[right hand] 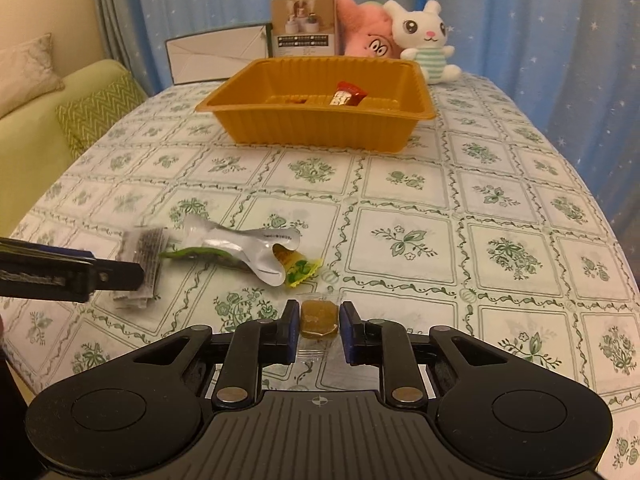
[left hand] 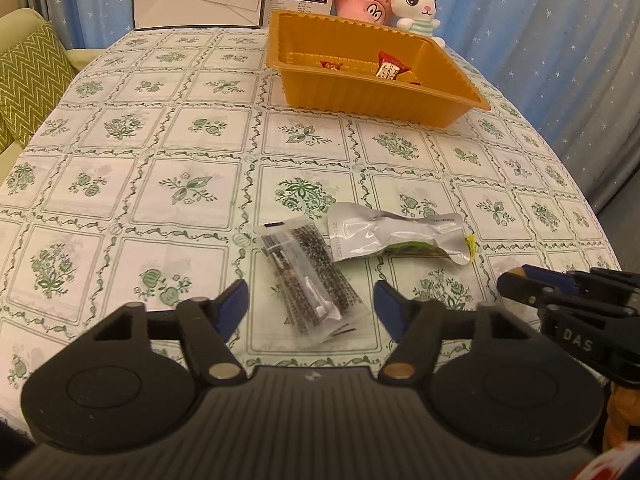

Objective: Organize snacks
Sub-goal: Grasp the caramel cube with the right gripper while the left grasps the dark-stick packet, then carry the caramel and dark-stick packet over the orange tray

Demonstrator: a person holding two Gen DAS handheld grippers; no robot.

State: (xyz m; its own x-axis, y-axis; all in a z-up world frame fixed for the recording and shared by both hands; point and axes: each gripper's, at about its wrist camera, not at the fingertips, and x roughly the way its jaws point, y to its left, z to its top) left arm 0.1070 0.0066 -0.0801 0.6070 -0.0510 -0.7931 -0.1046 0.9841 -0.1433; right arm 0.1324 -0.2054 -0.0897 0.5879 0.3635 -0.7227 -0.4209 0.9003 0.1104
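Observation:
An orange tray [left hand: 384, 100] [right hand: 316, 130] stands at the far side of the table and holds a red-wrapped snack [left hand: 390, 67] [right hand: 347, 94] and a smaller one [left hand: 331, 65]. My left gripper [left hand: 312, 304] is open, its fingers on either side of a clear packet of dark sticks [left hand: 310, 280] [right hand: 142, 264] lying on the cloth. A silver and green pouch [left hand: 400, 236] [right hand: 240, 250] lies just beyond it. My right gripper [right hand: 319, 326] is shut on a small clear-wrapped brown candy [right hand: 319, 318] at table level.
A white box [left hand: 196, 0] [right hand: 216, 54], a carton [right hand: 304, 26] and two plush toys [left hand: 414, 0] [right hand: 426, 38] stand behind the tray. A green sofa with cushions [left hand: 28, 76] [right hand: 60, 120] is on the left. Blue curtains hang behind.

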